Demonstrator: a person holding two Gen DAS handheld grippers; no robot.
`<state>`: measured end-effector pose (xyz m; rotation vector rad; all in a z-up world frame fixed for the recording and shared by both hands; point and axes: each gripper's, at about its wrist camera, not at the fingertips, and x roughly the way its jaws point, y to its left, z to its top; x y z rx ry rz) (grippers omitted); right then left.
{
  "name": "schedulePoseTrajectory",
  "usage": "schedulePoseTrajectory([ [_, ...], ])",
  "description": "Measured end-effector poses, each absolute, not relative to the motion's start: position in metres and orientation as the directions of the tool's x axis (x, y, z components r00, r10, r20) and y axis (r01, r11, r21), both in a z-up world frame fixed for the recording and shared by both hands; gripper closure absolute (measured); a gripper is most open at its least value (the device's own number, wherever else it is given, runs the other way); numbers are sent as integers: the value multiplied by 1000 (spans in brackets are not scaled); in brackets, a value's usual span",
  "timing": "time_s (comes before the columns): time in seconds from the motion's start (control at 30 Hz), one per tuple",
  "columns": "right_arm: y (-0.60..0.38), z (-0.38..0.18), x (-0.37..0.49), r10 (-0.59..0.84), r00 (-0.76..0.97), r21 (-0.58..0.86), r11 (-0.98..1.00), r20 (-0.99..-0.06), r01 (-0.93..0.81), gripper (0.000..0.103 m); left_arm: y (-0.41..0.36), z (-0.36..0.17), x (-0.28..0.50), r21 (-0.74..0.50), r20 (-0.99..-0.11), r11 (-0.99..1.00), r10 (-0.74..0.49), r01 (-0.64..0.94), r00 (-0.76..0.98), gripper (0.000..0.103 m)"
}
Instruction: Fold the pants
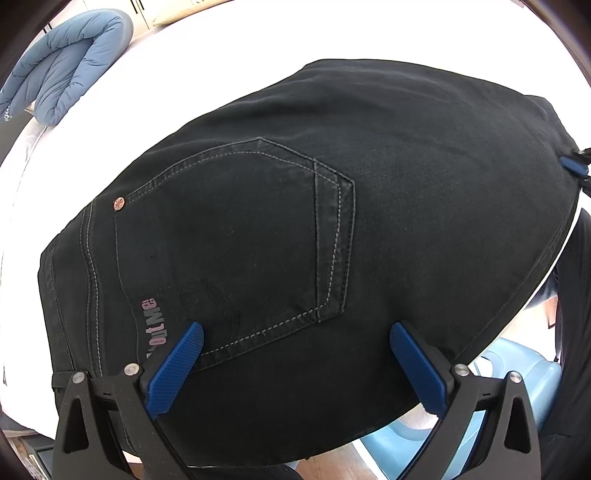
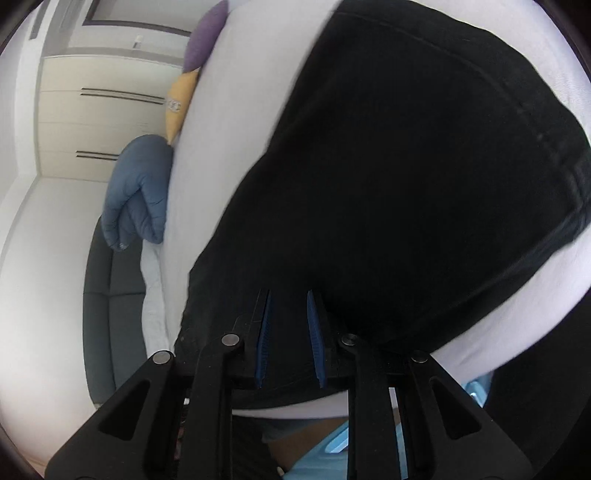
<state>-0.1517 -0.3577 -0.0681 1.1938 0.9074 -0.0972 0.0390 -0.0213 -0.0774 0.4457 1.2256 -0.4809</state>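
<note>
Jeans, black, lie flat on the white bed, near its front edge. Left tool hovers spread over the pocket; right tool pinches the near edge. Next, I think: lift and fold it over.

White bed sheet fills most of both views. Blue puffer jacket, folded, lies at bed's far edge. Purple cushion and yellow cushion sit just beside it along same edge. Cream wardrobe with dark bar handles stands behind. Dark grey sofa alongside bed. Light blue plastic stool below near edge.
</note>
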Motion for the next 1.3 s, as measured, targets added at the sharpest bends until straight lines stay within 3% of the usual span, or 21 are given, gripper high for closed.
schedulePoseTrajectory([
  [0.03, -368, -72, -157, 367, 688, 777, 364, -626, 513, 90, -20, -76, 39, 67, -958, 817, -107, 573, 265, 0],
  [0.13, -400, -48, -182, 151, 685, 673, 424, -712, 606, 90, -18, -75, 38, 66, -955, 820, -112, 569, 273, 0],
  [0.2, -401, -20, -197, 42, 677, 617, 458, -735, 640, 84, -17, -75, 37, 64, -952, 822, -120, 566, 281, 0],
  [0.3, -374, 14, -185, 159, 806, 755, 489, -570, 438, 80, -16, -75, 36, 63, -952, 820, -123, 569, 282, 0],
  [0.33, -359, 18, -174, 218, 829, 794, 484, -515, 367, 73, -16, -75, 37, 63, -952, 821, -121, 568, 281, 0],
  [0.4, -315, 11, -142, 348, 842, 869, 428, -413, 249, 15, -17, -74, 36, 71, -953, 822, -112, 565, 282, 0],
  [0.43, -294, 2, -124, 400, 832, 894, 386, -385, 228, 14, -19, -73, 36, 76, -953, 825, -106, 560, 284, 0],
  [0.57, -235, -36, -36, 563, 763, 942, 280, -316, 183, 14, -26, -64, 30, 98, -947, 827, -93, 554, 306, 0],
  [0.67, -232, -95, 40, 576, 717, 918, 201, -393, 342, 15, -34, -51, 27, 107, -938, 826, -102, 553, 332, 0],
  [0.73, -245, -124, 58, 573, 729, 923, 156, -375, 352, 31, -39, -41, 28, 97, -927, 827, -127, 554, 353, 0],
  [0.8, -276, -131, 62, 530, 765, 926, 126, -367, 356, 57, -45, -38, 35, 91, -923, 833, -135, 546, 360, 0],
  [0.83, -303, -143, 50, 488, 795, 928, 100, -360, 358, 63, -47, -41, 39, 87, -926, 836, -132, 541, 354, 0],
  [0.87, -330, -150, 46, 430, 829, 928, 61, -357, 368, 76, -49, -46, 43, 82, -929, 840, -130, 537, 345, 0],
  [0.9, -362, -155, 37, 386, 854, 930, 30, -350, 368, 84, -49, -52, 47, 75, -933, 842, -130, 534, 335, 0],
  [0.97, -397, -144, 24, 279, 866, 909, 104, -416, 403, 88, -47, -65, 51, 50, -943, 850, -132, 525, 304, 0],
  [1.13, -447, -105, -26, 36, 858, 848, 178, -512, 499, 87, -34, -63, 41, 13, -934, 868, -167, 497, 316, 0],
  [1.17, -446, -96, -37, -21, 836, 820, 178, -549, 543, 82, -33, -63, 39, 15, -934, 870, -164, 492, 319, 0],
  [1.2, -440, -89, -44, -26, 837, 821, 179, -546, 542, 79, -32, -60, 36, 21, -933, 874, -158, 486, 324, 0],
  [1.3, -402, -76, -31, 126, 900, 896, 224, -417, 384, 75, -41, -48, 28, 7, -918, 869, -191, 496, 348, 3],
])
